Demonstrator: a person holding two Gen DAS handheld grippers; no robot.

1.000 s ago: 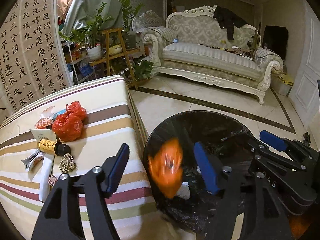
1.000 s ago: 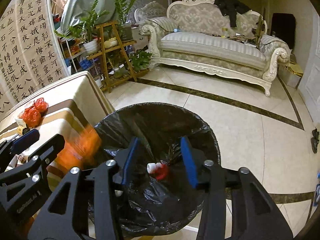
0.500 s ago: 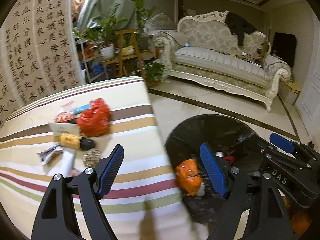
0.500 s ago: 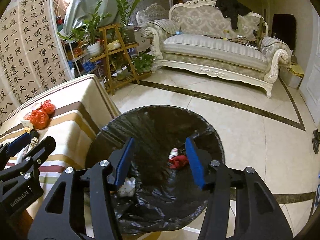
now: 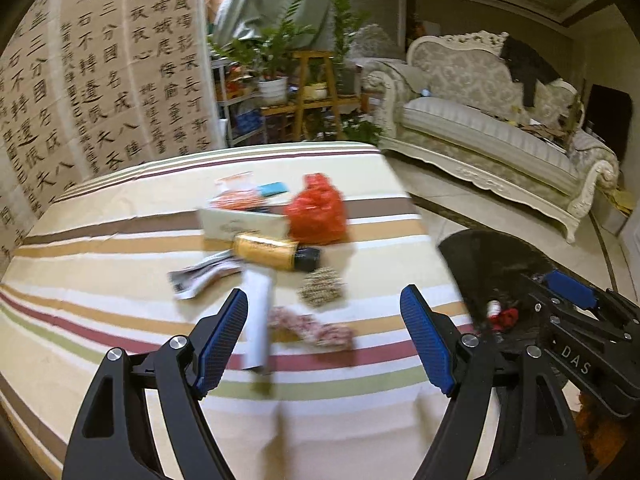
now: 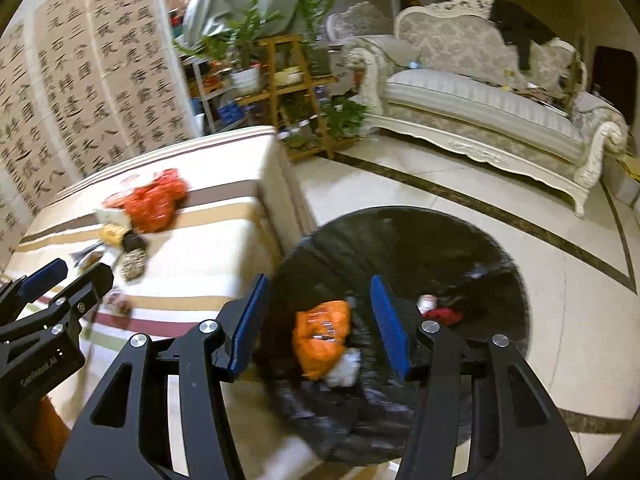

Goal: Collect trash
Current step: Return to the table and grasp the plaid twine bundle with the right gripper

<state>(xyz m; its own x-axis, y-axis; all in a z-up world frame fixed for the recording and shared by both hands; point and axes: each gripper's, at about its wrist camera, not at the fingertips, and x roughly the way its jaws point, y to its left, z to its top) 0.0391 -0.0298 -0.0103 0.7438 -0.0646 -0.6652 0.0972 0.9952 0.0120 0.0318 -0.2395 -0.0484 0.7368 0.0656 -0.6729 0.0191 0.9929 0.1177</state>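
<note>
Trash (image 5: 280, 248) is heaped mid-table on the striped cloth (image 5: 100, 248): a red bag (image 5: 318, 216), a yellow bottle (image 5: 266, 255), wrappers and a white strip (image 5: 256, 320). Your left gripper (image 5: 324, 340) gapes wide and empty above the strip; your right gripper (image 6: 316, 320), half open and empty, hangs over the bin (image 6: 500, 280), where an orange wrapper (image 6: 320, 332) lies. Close on the bottle's rounded side and it probably rolls off. The blurred pile may hide loose scraps that a careless sweep knocks to the floor.
</note>
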